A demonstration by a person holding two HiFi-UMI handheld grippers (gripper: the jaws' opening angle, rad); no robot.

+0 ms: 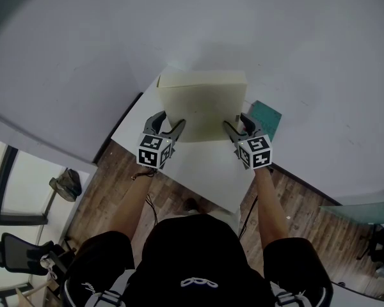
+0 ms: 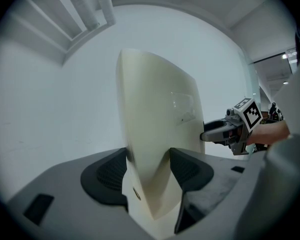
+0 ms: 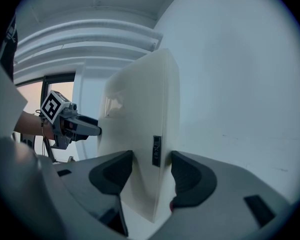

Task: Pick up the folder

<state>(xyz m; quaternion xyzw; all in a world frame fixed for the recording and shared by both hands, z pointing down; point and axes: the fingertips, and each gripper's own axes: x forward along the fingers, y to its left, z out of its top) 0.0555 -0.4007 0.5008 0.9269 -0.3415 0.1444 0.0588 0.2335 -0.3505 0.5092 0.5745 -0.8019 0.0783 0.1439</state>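
Note:
A thick cream folder (image 1: 201, 104) stands upright over the white table (image 1: 198, 171), held at both side edges. My left gripper (image 1: 168, 125) is shut on its left edge, and in the left gripper view the folder (image 2: 157, 134) fills the gap between the dark pads (image 2: 107, 173) of that gripper (image 2: 147, 169). My right gripper (image 1: 237, 125) is shut on the opposite edge. The right gripper view shows the folder (image 3: 140, 134) wedged in that gripper (image 3: 151, 171), a small dark label (image 3: 156, 150) on its spine. Each gripper view shows the other gripper (image 2: 225, 133) (image 3: 70, 124) across the folder.
A teal flat object (image 1: 267, 119) lies on the table behind the right gripper. A plain white wall rises beyond the table. Wooden floor (image 1: 307, 203) surrounds it, with a black chair (image 1: 19, 251) and a small bag (image 1: 67, 184) at the lower left.

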